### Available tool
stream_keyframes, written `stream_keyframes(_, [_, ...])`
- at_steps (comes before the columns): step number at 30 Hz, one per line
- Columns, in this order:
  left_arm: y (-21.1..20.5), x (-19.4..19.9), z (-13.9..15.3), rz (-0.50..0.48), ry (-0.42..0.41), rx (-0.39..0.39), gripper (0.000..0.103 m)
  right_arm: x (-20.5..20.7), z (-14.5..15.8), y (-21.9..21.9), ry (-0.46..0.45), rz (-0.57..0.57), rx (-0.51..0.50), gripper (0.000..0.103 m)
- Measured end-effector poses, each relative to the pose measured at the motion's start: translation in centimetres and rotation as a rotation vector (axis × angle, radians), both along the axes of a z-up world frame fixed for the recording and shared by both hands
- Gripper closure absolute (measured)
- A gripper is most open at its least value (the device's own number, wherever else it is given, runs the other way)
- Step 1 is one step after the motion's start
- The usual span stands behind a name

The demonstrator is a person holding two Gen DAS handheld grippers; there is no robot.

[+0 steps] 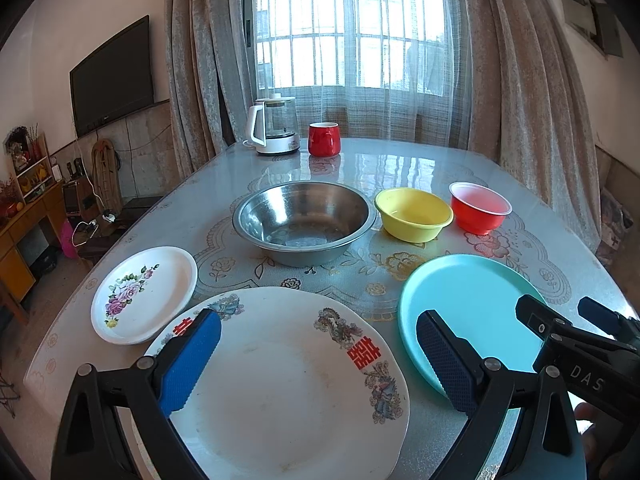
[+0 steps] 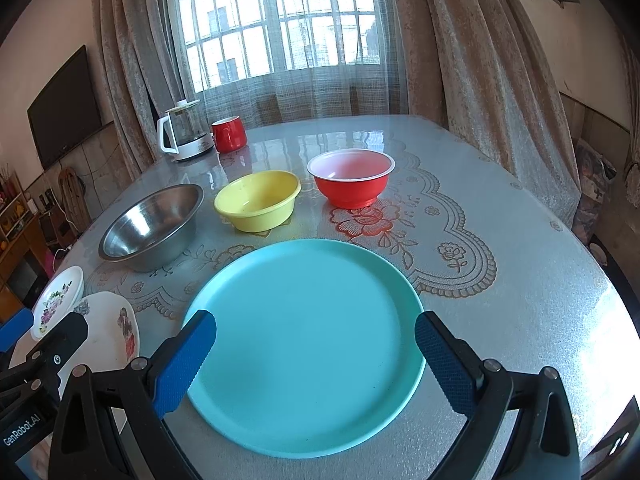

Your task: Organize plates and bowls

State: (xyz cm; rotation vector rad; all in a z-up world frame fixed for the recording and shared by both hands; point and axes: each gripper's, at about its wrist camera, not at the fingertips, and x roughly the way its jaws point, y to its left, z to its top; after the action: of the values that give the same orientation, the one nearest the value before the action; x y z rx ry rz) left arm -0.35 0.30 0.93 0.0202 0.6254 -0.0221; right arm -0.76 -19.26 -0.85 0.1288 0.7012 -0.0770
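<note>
While both grippers hover above the table [image 2: 520, 240], the left gripper [image 1: 318, 354] has its fingers spread wide over the large white plate [image 1: 288, 392], holding nothing. The right gripper [image 2: 316, 354] gapes empty over the teal plate [image 2: 308, 344]. Toward 12 o'clock sit the steel bowl [image 1: 304, 220], yellow bowl [image 2: 258, 200] and red bowl [image 2: 351, 178]; the floral plate [image 1: 144, 294] lies at 10 o'clock.

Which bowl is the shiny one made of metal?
The steel bowl, the biggest of the three, at the left end of the row. The yellow bowl and red bowl beside it look like plastic.
</note>
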Motion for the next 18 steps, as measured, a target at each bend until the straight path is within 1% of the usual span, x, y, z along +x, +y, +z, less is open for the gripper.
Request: stream_keyframes(18, [-1.00,0.63,-0.08,-0.005,0.001,0.007,0.004,0.46,-0.04,-0.72,0.003,-0.003,0.005,0.001])
